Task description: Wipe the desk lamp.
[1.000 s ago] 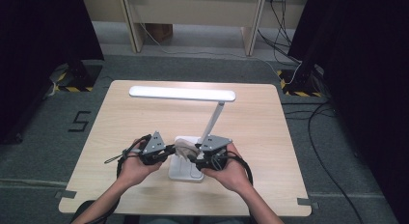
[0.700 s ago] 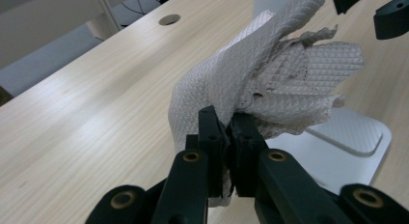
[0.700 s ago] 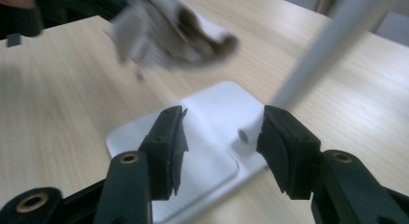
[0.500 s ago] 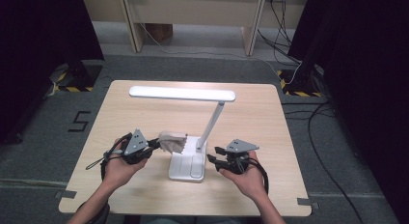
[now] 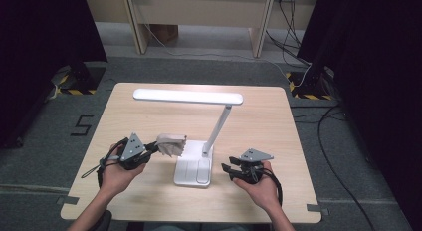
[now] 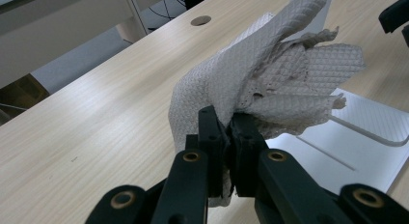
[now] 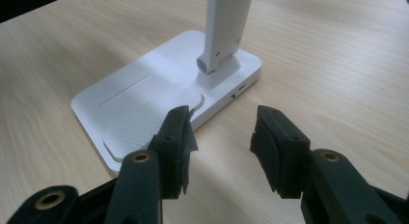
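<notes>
Paper towel [image 6: 270, 74] clamped in left hand-held gripper [image 6: 226, 132], seemingly above table [image 5: 149, 201].

The left gripper [image 5: 149, 152], carried low in the person's left hand [image 5: 118, 172], has its black jaws clamped tight on a crumpled white paper towel [image 6: 270, 84]. The right gripper [image 5: 230, 169], in the right hand [image 5: 259, 187], points leftward; its jaws have just been closing, with nothing between them.

A lab-like recording room: black curtains [image 5: 45, 52], taped floor [image 5: 79, 125] marks, loose cables [image 5: 318, 121], 1 plain wooden table [image 5: 263, 116].
</notes>
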`<control>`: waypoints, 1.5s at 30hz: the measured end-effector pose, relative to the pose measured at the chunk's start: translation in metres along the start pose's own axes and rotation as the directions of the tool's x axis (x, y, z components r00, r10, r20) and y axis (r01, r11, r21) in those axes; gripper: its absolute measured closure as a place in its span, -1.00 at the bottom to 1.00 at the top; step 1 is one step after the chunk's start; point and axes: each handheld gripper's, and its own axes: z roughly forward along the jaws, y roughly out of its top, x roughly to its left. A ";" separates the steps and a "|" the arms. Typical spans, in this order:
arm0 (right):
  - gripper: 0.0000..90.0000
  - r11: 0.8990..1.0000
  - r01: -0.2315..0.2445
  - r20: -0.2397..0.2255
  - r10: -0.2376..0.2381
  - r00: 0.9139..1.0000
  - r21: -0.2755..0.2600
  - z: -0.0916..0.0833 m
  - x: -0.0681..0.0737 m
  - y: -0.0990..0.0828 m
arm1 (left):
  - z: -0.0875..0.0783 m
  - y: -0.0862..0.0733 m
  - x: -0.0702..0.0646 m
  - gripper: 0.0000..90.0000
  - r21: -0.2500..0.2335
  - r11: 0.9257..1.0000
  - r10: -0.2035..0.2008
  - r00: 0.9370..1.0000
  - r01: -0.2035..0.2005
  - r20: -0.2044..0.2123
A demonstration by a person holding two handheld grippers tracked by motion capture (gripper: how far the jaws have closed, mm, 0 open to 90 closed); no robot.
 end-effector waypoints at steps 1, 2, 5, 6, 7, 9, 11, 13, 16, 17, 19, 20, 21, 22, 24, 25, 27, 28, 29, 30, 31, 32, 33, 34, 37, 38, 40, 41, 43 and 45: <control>0.27 1.000 -0.002 -0.002 0.002 1.000 0.002 0.002 0.001 -0.001 | -0.001 0.000 0.000 0.89 -0.001 1.000 0.000 1.000 0.000 0.000; 0.27 1.000 0.001 -0.007 -0.001 1.000 0.007 0.004 0.002 -0.002 | -0.001 0.001 0.001 0.89 0.000 1.000 0.002 1.000 -0.002 0.000; 0.33 1.000 0.007 -0.011 -0.007 1.000 0.017 0.012 0.005 -0.003 | -0.004 0.002 0.005 0.89 -0.004 1.000 -0.005 1.000 0.005 -0.008; 0.36 1.000 0.007 -0.011 -0.007 1.000 0.020 0.014 0.006 -0.003 | -0.005 0.002 0.005 0.89 -0.013 1.000 -0.011 1.000 0.011 -0.017; 0.38 1.000 0.010 -0.012 -0.010 1.000 0.023 0.017 0.007 -0.003 | -0.006 0.002 0.006 0.89 -0.017 1.000 -0.014 1.000 0.013 -0.019; 0.45 0.999 0.020 -0.011 -0.020 1.000 0.026 0.021 0.009 -0.002 | -0.008 0.003 0.006 0.89 -0.027 1.000 -0.016 1.000 0.015 -0.024; 0.54 0.999 0.036 -0.010 -0.035 0.999 0.021 0.025 0.010 -0.002 | -0.010 0.003 0.007 0.89 -0.029 1.000 -0.004 1.000 0.004 -0.020; 0.63 0.998 0.055 -0.004 -0.055 0.998 0.021 0.029 0.010 -0.002 | -0.013 0.003 0.007 0.89 -0.034 0.999 0.026 0.999 -0.027 -0.025; 0.75 0.997 0.072 0.010 -0.072 0.997 0.017 0.033 0.011 -0.002 | -0.021 0.005 0.009 0.89 -0.043 0.999 0.018 0.999 -0.020 -0.042; 0.77 0.997 0.082 0.013 -0.082 0.997 0.013 0.034 0.011 -0.002 | -0.024 0.006 0.009 0.89 -0.046 0.999 0.013 0.999 -0.015 -0.047; 0.78 0.996 0.086 0.014 -0.086 0.996 0.016 0.035 0.012 -0.001 | -0.027 0.007 0.010 0.89 -0.052 0.999 0.013 0.999 -0.015 -0.051; 0.81 0.994 0.105 0.011 -0.106 0.994 0.016 0.036 0.015 0.000 | -0.032 0.009 0.011 0.89 -0.059 0.998 0.014 0.998 -0.018 -0.055; 0.81 0.994 0.105 0.011 -0.106 0.994 0.016 0.036 0.015 0.000 | -0.032 0.009 0.011 0.89 -0.059 0.998 0.014 0.998 -0.018 -0.055; 0.81 0.995 0.102 0.011 -0.103 0.995 0.016 0.036 0.017 0.001 | -0.034 0.009 0.012 0.89 -0.059 0.998 0.015 0.998 -0.018 -0.054; 0.82 0.993 0.120 0.003 -0.120 0.993 0.014 0.041 0.021 0.004 | -0.036 0.009 0.012 0.89 -0.059 0.998 0.002 0.998 -0.006 -0.055; 0.82 0.993 0.119 0.000 -0.119 0.993 0.012 0.042 0.022 0.005 | -0.037 0.010 0.012 0.88 -0.062 0.998 -0.001 0.999 -0.003 -0.054; 0.82 0.992 0.124 -0.016 -0.124 0.992 0.016 0.045 0.025 0.006 | -0.038 0.010 0.012 0.88 -0.069 0.998 -0.004 0.999 0.001 -0.051; 0.82 0.991 0.131 -0.024 -0.130 0.991 0.016 0.047 0.026 0.007 | -0.038 0.011 0.012 0.89 -0.067 0.998 -0.007 0.999 0.004 -0.047; 0.82 0.990 0.138 -0.029 -0.138 0.990 0.018 0.048 0.027 0.008 | -0.038 0.011 0.013 0.89 -0.068 0.998 -0.012 0.999 0.009 -0.045; 0.82 0.989 0.143 -0.034 -0.142 0.989 0.022 0.050 0.029 0.009 | -0.038 0.012 0.014 0.88 -0.066 0.998 -0.014 0.999 0.011 -0.042; 0.81 0.988 0.152 -0.039 -0.151 0.988 0.023 0.052 0.030 0.011 | -0.038 0.012 0.015 0.88 -0.067 0.998 -0.017 0.999 0.014 -0.042; 0.81 0.988 0.155 -0.042 -0.154 0.987 0.026 0.054 0.031 0.012 | -0.038 0.013 0.016 0.88 -0.071 0.997 -0.020 0.999 0.017 -0.043; 0.80 0.987 0.157 -0.044 -0.156 0.987 0.026 0.055 0.032 0.013 | -0.038 0.013 0.016 0.88 -0.071 0.997 -0.020 0.999 0.017 -0.043; 0.79 0.987 0.159 -0.048 -0.157 0.986 0.032 0.057 0.033 0.013 | -0.039 0.014 0.019 0.88 -0.075 0.997 -0.023 0.999 0.020 -0.046; 0.76 0.984 0.171 -0.050 -0.169 0.984 0.047 0.061 0.035 0.013 | -0.042 0.016 0.023 0.88 -0.081 0.996 -0.029 0.998 0.025 -0.054; 0.75 0.984 0.172 -0.048 -0.170 0.984 0.048 0.062 0.035 0.012 | -0.043 0.016 0.024 0.88 -0.083 0.996 -0.029 0.998 0.024 -0.062; 0.73 0.984 0.173 -0.044 -0.171 0.984 0.051 0.063 0.035 0.012 | -0.045 0.017 0.025 0.88 -0.084 0.996 -0.031 0.997 0.026 -0.066; 0.67 0.983 0.174 -0.046 -0.172 0.984 0.063 0.065 0.035 0.011 | -0.047 0.018 0.027 0.88 -0.086 0.996 -0.030 0.997 0.023 -0.074; 0.63 0.981 0.182 -0.049 -0.178 0.983 0.071 0.066 0.035 0.011 | -0.049 0.018 0.029 0.88 -0.088 0.996 -0.030 0.996 0.023 -0.079; 0.62 0.980 0.185 -0.049 -0.181 0.982 0.075 0.066 0.035 0.011 | -0.049 0.019 0.030 0.88 -0.087 0.996 -0.030 0.996 0.023 -0.081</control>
